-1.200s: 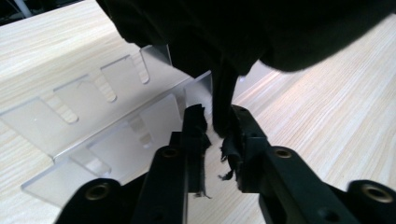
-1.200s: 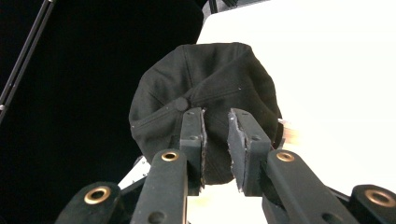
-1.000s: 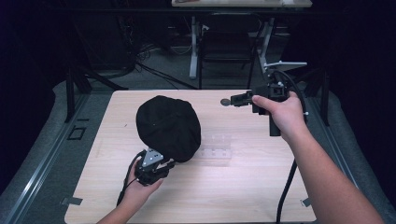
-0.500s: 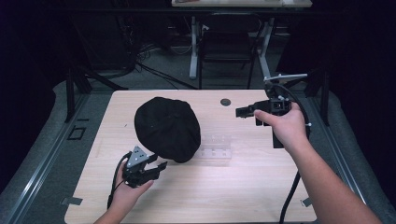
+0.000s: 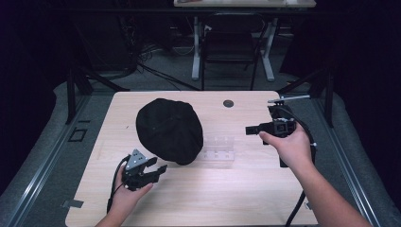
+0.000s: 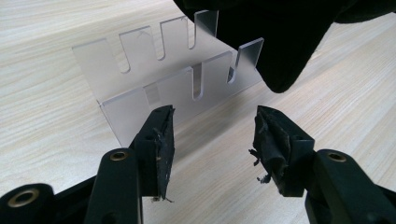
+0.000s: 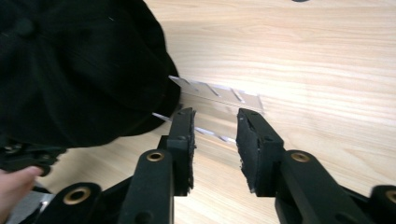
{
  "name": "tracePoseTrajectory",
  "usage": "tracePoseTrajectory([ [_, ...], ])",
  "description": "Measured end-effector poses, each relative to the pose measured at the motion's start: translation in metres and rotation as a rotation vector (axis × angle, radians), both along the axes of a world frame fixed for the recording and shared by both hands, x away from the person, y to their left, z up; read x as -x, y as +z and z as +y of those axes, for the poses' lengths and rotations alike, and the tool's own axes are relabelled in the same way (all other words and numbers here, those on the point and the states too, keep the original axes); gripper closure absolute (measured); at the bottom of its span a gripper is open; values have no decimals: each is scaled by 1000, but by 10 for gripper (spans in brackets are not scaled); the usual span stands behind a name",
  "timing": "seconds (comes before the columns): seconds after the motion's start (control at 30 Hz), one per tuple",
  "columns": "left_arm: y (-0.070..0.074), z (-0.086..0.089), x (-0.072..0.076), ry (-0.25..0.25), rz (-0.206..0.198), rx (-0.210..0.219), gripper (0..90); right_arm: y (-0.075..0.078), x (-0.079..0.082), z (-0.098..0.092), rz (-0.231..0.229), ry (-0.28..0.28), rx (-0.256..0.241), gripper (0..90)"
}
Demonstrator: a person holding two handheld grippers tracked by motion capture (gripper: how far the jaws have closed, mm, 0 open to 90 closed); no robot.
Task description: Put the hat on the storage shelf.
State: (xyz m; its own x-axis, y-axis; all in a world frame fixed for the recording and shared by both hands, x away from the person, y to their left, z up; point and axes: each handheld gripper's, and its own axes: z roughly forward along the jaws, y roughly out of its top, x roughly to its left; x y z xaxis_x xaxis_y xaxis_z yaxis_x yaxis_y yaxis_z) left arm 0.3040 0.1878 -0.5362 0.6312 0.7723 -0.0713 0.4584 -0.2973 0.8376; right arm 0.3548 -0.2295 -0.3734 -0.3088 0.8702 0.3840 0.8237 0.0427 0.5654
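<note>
My left gripper (image 5: 153,168) stood wide, empty, beside black cap (image 5: 169,130); right gripper (image 5: 253,129) partly open, empty, above tabletop (image 5: 236,189), near slotted acrylic rack (image 5: 218,149).

The black cap (image 5: 169,130) hides one end of the clear slotted rack (image 5: 218,149) beside it.

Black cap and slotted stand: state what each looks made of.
Black cap: soft matte fabric, apparently; it sags over the stand with seams and a top button. Slotted stand: clear rigid plastic, probably acrylic; the tabletop, pale wood-grain, shows through it.
</note>
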Motion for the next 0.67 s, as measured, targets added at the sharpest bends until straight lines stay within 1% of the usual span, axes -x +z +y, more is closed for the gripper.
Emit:
tracePoseTrajectory([
  [0.03,0,0,0,0,0,0,481,0,0,0,0,0,0,659],
  [0.07,-1,0,0,0,3,0,481,-5,2,-2,-7,-7,25,619],
  [0.1,-1,0,0,0,3,0,482,-5,2,-2,-7,-7,25,619],
  [0.13,-1,0,0,0,3,-2,482,-8,3,-3,-18,-9,36,595],
  [0.17,-1,-1,0,2,3,-5,481,-14,4,-4,-19,-14,53,580],
  [0.2,-1,-1,0,2,3,-5,481,-17,4,-5,-14,-18,53,558],
  [0.23,-2,-1,0,2,3,-6,481,-19,4,-6,-6,-19,76,539],
  [0.3,-2,-1,0,1,2,-8,482,-22,6,-5,-23,-27,123,509],
  [0.33,-2,-2,0,-2,2,-10,481,-23,6,-5,-35,-31,139,498],
  [0.37,-2,-2,0,-2,2,-10,481,-23,6,-5,-35,-31,139,498],
  [0.4,-2,-2,0,-2,4,-9,480,-28,7,-6,-30,-35,118,472],
  [0.47,-2,-3,0,-4,3,-12,480,-30,7,-7,-24,-36,115,468],
  [0.53,-2,-4,1,-10,1,-14,478,-36,8,-8,-24,-45,141,464],
  [0.57,-2,-4,1,-10,1,-14,477,-36,8,-8,-24,-45,141,464],
  [0.6,-2,-4,1,-12,-1,-14,477,-37,8,-9,-18,-46,166,462],
  [0.67,-1,-5,2,-14,1,-21,473,-37,12,-9,-32,-47,197,458],
])
